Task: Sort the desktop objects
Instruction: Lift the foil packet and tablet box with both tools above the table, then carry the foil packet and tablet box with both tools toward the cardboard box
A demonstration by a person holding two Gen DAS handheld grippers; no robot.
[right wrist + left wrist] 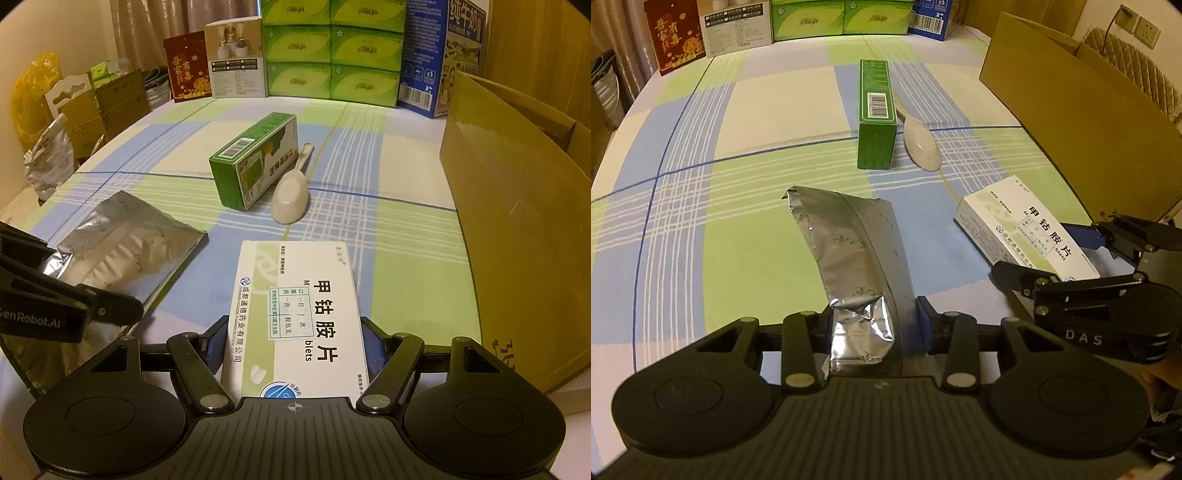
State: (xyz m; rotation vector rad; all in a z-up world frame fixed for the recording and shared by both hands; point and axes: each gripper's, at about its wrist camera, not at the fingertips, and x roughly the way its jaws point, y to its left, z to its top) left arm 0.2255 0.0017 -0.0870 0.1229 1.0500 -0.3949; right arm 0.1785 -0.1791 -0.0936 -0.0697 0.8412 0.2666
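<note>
So the left gripper (pixel 875 325) is clamped on the near end of a silver foil pouch (pixel 849 251), and you can see the foil crumpled and creased right where the blue pads pinch it. The rest of the pouch is smooth and shiny with a faint leafy print, stretching away from the fingers over the cloth. The right gripper (pixel 293 347) has its blue pads on both long sides of a flat white medicine box (pixel 295 314), glossy card with black characters and a pale green band, so it's gripping that, jaws fairly wide because the box is wide.

Further out, a green carton (pixel 251 162) lies on its side with a barcode on top, and a pale ceramic spoon (pixel 290 199) sits just beside it, bowl toward the cameras, looks like it's touching the carton.

Everything's on a table with a checked tablecloth (pixel 701 221) in blue, green and cream. A big open cardboard box (pixel 517 240) stands at the right edge. Along the back edge there's a stack of green tissue boxes (pixel 332 48), a red gift box (pixel 186 66) and a blue milk carton (pixel 424 55), with curtains behind.
</note>
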